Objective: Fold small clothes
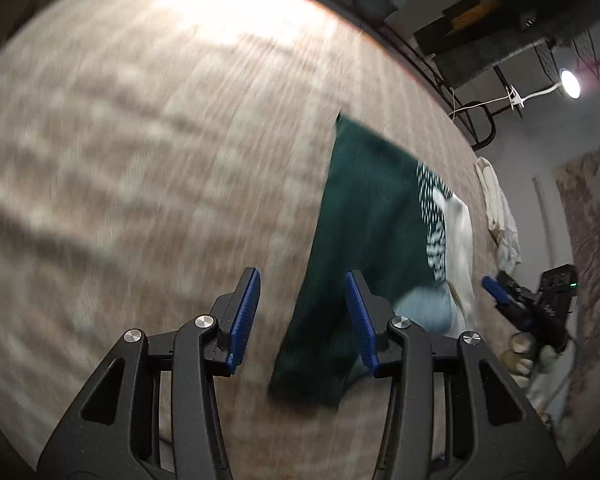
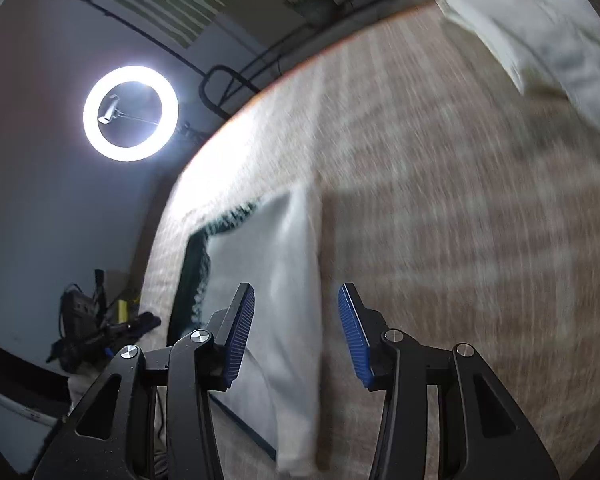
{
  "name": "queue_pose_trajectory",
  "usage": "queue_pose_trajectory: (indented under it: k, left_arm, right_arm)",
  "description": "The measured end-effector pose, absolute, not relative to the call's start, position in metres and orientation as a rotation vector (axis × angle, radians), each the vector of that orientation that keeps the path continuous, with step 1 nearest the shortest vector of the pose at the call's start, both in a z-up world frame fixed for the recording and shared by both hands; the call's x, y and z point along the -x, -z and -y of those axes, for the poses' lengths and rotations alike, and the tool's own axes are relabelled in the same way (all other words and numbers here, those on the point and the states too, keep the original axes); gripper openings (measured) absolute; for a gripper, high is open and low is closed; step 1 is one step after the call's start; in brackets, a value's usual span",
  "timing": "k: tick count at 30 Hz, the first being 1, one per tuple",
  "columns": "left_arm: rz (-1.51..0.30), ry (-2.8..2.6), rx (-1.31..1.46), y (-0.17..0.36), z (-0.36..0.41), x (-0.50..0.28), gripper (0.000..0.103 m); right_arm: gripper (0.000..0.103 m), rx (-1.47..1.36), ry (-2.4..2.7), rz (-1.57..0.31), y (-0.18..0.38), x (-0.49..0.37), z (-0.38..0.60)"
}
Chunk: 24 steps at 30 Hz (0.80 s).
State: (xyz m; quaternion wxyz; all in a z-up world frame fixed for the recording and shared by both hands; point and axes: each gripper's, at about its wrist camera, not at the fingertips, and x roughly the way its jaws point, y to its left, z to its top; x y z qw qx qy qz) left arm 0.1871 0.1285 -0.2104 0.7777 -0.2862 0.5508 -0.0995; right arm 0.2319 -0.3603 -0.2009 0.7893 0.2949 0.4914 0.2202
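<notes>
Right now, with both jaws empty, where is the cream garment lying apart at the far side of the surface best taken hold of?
Probably at its near corner, coming in low along the surface from the right hand-held gripper. The cream garment lies flat, and that folded corner points toward the gripper, giving an edge to pinch. Blur hides finer folds.

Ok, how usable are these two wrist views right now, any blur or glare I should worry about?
Left wrist: the table covering is streaked by motion blur, with glare near its far edge; the dark green garment is soft; the left gripper is sharp, jaws open. Right wrist: the ring light blows out and washes the table edge; the white garment is smeared; the right gripper is crisp, open.
</notes>
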Motion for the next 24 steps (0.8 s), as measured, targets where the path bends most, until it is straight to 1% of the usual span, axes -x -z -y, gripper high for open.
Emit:
queue_pose_trajectory:
  k: [5, 9, 15, 18, 23, 24]
  left_arm:
    - [-1.239, 0.28, 0.671, 0.218, -0.117, -0.179, 0.045]
    - [-1.221, 0.295, 0.62, 0.214, -0.099, -0.184, 0.045]
    - [-1.22, 0.316, 0.721, 0.219, -0.094, -0.197, 0.045]
    - [-1.215, 0.319, 0.707, 0.219, -0.082, -0.201, 0.045]
    - [-1.196, 0.314, 0.645, 0.215, -0.06, -0.207, 0.045]
    - [-1.188, 0.308, 0.624, 0.214, -0.054, -0.208, 0.044]
  right_arm:
    - [0.044, -0.668, -0.489, -1.092, 0.215, -0.231, 0.365]
    - [0.044, -0.712, -0.522, -1.11, 0.226, -0.232, 0.366]
    - [0.044, -0.737, -0.578, -1.106, 0.231, -0.241, 0.351]
    - [0.041, -0.781, -0.587, -1.096, 0.234, -0.248, 0.346]
    - [0.04, -0.773, -0.588, -1.086, 0.233, -0.259, 0.327]
    - [0.037, -0.778, -0.587, -1.094, 0.233, -0.261, 0.326]
